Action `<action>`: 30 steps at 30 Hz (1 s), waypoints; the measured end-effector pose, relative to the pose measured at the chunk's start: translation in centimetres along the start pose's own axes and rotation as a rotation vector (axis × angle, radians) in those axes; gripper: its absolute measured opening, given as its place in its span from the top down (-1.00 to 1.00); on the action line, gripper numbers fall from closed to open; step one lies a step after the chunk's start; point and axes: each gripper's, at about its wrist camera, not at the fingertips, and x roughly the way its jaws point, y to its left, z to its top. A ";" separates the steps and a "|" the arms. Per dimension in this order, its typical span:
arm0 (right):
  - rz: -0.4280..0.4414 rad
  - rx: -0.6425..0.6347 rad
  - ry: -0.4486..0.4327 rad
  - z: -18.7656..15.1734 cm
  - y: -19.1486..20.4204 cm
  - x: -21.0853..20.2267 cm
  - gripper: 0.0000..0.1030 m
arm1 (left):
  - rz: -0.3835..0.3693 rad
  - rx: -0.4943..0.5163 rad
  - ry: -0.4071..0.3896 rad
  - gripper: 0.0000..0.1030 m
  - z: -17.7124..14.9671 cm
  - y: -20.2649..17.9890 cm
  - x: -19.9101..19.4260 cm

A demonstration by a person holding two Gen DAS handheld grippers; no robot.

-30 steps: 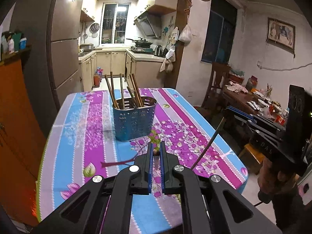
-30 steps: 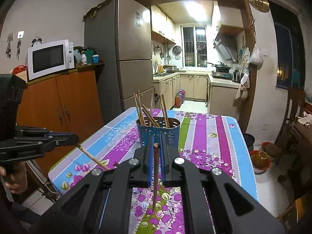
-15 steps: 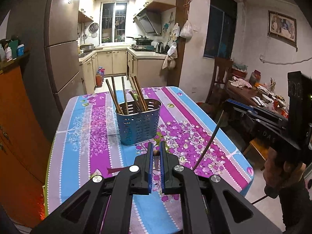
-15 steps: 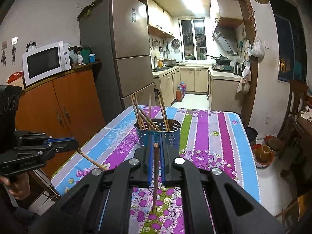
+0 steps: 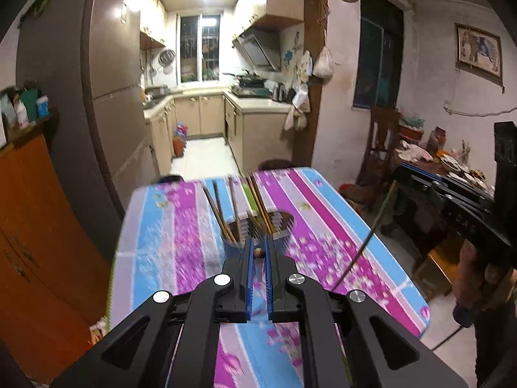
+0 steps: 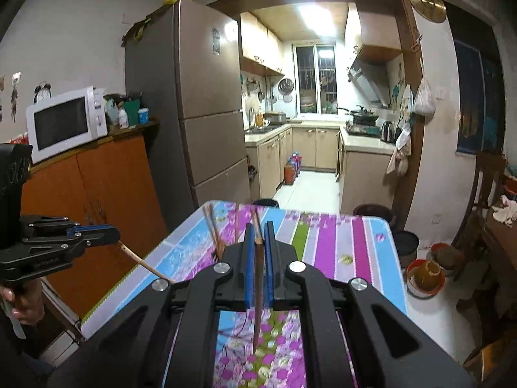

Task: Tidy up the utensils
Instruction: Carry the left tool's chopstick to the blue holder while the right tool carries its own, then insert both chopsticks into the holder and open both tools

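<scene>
My left gripper point(image 5: 257, 242) is shut on a brown chopstick point(image 5: 258, 253), whose butt end shows between the blue pads. Right behind the fingertips stands the blue perforated holder point(image 5: 284, 223) with several chopsticks point(image 5: 223, 213) leaning in it, on the striped floral table point(image 5: 168, 226). My right gripper point(image 6: 258, 228) is shut on another chopstick point(image 6: 257, 291), which hangs down through the jaws. In the right wrist view the holder is hidden behind the fingers; only chopstick tops point(image 6: 213, 232) show. Each view shows the other gripper point(image 5: 420, 181) point(image 6: 97, 234) holding its slanted stick point(image 5: 365, 245) point(image 6: 142, 262).
An orange cabinet point(image 6: 106, 194) with a microwave point(image 6: 64, 123) and a tall fridge point(image 6: 206, 103) stand left of the table. A wooden chair point(image 5: 381, 142) and a cluttered side table point(image 5: 452, 165) are on the right. Bowls point(image 6: 423, 278) sit on the floor.
Both grippers have risen and come closer to the holder, each still holding its chopstick. The holder now sits just behind the left fingertips, seen from above.
</scene>
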 end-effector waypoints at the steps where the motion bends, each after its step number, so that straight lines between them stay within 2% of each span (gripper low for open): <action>1: -0.002 0.000 -0.010 1.1 -0.1 0.2 0.91 | 0.015 0.006 -0.011 0.86 1.0 0.1 0.0; 8: -0.007 -0.003 -0.062 5.4 -0.5 1.6 0.91 | 0.087 0.041 -0.034 0.86 6.4 0.5 1.5; 13: -0.023 -0.017 -0.081 7.4 -0.5 3.5 0.91 | 0.082 0.037 -0.017 0.86 8.4 1.0 3.5; 30: -0.075 -0.021 0.004 8.6 -1.0 10.7 0.91 | -0.009 0.012 0.182 0.86 9.4 3.2 10.2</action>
